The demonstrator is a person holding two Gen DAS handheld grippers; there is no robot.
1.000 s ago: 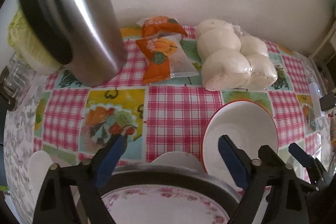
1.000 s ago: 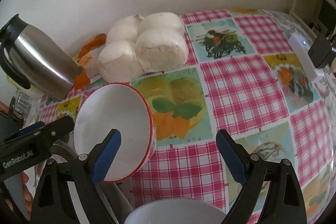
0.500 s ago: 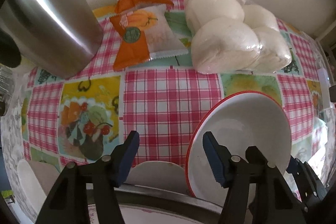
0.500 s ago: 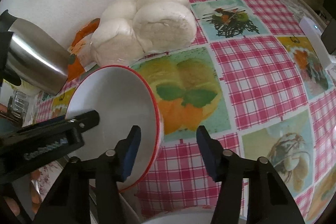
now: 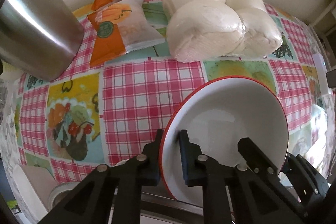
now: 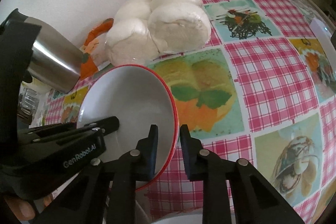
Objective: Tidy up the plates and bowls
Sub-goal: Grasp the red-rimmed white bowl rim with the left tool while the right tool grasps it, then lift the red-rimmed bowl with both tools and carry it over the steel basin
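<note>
We are gripping the red-rimmed white ceramic bowl (image 5: 229,119), tilted above the checked tablecloth (image 5: 147,98), left gripper (image 5: 171,152) and right gripper (image 6: 168,140) having just closed on opposite rims. Next we are likely lifting together, evenly.

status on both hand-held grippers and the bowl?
Left hand-held gripper just closed, shut on red-rimmed bowl rim. Right hand-held gripper just closed on the opposite rim. Bowl tilted, open side up. Bagged buns beyond, apart from it.

White lettering "GenRobot.AI" runs along the black body of the left hand-held gripper (image 6: 117,123); the print on the orange snack packet (image 5: 117,22) is too blurred to read.
</note>
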